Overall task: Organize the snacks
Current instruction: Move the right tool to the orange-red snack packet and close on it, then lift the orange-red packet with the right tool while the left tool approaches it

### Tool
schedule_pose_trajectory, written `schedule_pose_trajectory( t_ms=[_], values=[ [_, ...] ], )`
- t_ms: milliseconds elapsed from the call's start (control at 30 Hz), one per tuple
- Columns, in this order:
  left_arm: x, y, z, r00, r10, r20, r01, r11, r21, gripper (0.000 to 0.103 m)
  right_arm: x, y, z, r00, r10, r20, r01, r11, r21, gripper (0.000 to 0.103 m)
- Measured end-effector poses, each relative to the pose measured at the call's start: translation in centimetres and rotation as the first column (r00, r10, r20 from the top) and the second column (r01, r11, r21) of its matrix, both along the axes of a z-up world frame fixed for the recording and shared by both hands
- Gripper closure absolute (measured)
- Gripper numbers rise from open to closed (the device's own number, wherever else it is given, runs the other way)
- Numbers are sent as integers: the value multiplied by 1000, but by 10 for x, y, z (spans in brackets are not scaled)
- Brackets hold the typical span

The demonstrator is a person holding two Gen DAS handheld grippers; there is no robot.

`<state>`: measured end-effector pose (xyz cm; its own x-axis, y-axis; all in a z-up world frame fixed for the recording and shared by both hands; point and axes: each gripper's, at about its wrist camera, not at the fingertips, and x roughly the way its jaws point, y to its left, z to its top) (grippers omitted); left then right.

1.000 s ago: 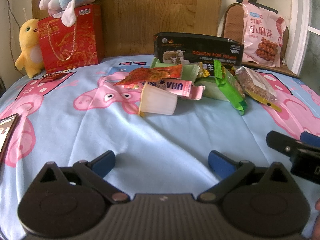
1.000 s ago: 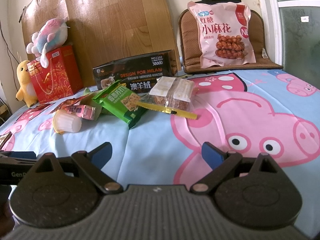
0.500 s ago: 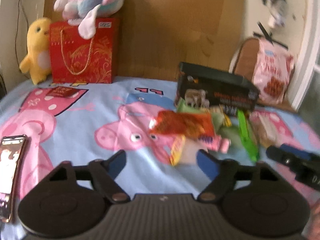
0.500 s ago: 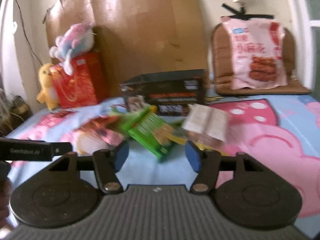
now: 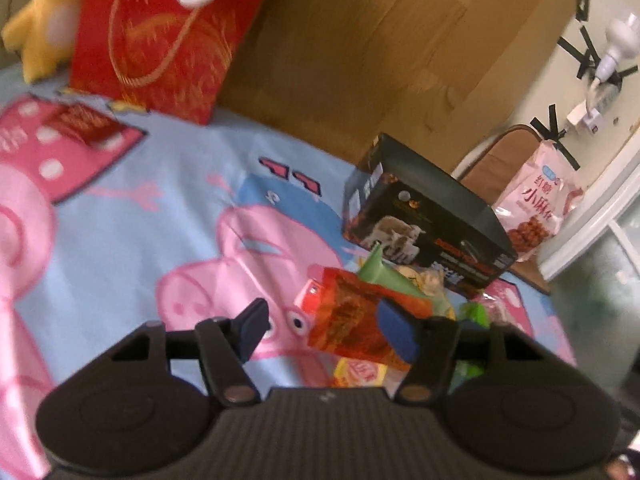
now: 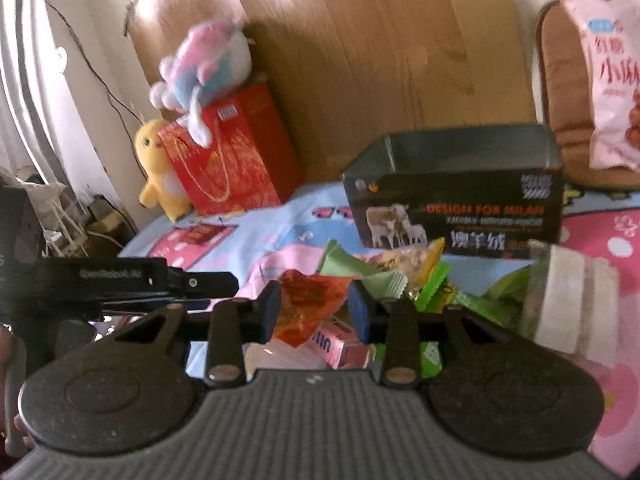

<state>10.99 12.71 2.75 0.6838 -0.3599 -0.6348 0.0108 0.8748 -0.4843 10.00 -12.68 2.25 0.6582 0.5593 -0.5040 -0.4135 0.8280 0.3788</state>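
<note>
A pile of snack packets lies on the pig-print sheet in front of an open black box (image 5: 430, 224), which also shows in the right wrist view (image 6: 456, 216). A red-orange packet (image 5: 352, 316) tops the pile. My left gripper (image 5: 326, 330) is open above it, with its right finger over the packet's right edge. My right gripper (image 6: 316, 310) stands open around the same red-orange packet (image 6: 308, 300), with a gap on each side. A pink packet (image 6: 340, 346), green packets (image 6: 360, 272) and a clear nut-bar packet (image 6: 568, 300) lie around it.
A red gift bag (image 5: 160, 40) with plush toys stands at the back left against a wooden board. A large pink snack bag (image 5: 536, 208) leans on a brown cushion at the back right. The left gripper's body (image 6: 132, 280) shows left in the right wrist view.
Both grippers have risen and moved forward over the snack pile. The right gripper's fingers have narrowed around the red-orange packet. The left view has swung left and tilted.
</note>
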Motion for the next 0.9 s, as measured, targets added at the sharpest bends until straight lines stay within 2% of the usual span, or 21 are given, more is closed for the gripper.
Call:
schedule_pose_trajectory(
  t_ms=[100, 133, 167, 233, 267, 300, 367, 467, 600, 900],
  values=[
    [4, -7, -5, 999, -33, -4, 33, 999, -5, 45, 10, 1, -10, 997, 12, -76, -13, 1000, -17, 62],
    [6, -10, -7, 999, -45, -8, 45, 999, -5, 49, 12, 0, -13, 995, 14, -95, -15, 1000, -11, 62],
    [6, -14, -9, 998, -58, -16, 57, 998, -9, 58, 14, -1, -15, 994, 18, -111, -18, 1000, -1, 62],
    [5, -17, -12, 998, -66, -19, 66, 998, -20, 64, 15, -3, -16, 992, 24, -126, -22, 1000, 20, 64],
    [3, -19, -11, 998, -58, -12, 58, 998, -9, 68, 15, -3, -15, 992, 24, -124, -21, 999, 27, 69],
    [-2, -21, -8, 999, -52, 5, 52, 999, 9, 75, 11, -4, -12, 995, 16, -100, -14, 1000, 23, 82],
    [-13, -20, -1, 997, -71, 32, 71, 997, -11, 77, 1, -4, -3, 999, 24, -37, -24, 1000, 4, 90],
    [-32, -23, 9, 994, -85, 70, 86, 996, -17, 77, -21, -10, 8, 998, 41, 38, -41, 999, -1, 91],
    [-55, -36, 11, 989, -132, 73, 134, 991, -23, 77, -54, -23, 14, 997, 23, 78, -23, 1000, 3, 91],
    [-90, -82, -21, 967, -254, 5, 253, 966, 44, 77, -95, -53, -19, 997, -72, -3, 72, 997, -11, 91]
  ],
)
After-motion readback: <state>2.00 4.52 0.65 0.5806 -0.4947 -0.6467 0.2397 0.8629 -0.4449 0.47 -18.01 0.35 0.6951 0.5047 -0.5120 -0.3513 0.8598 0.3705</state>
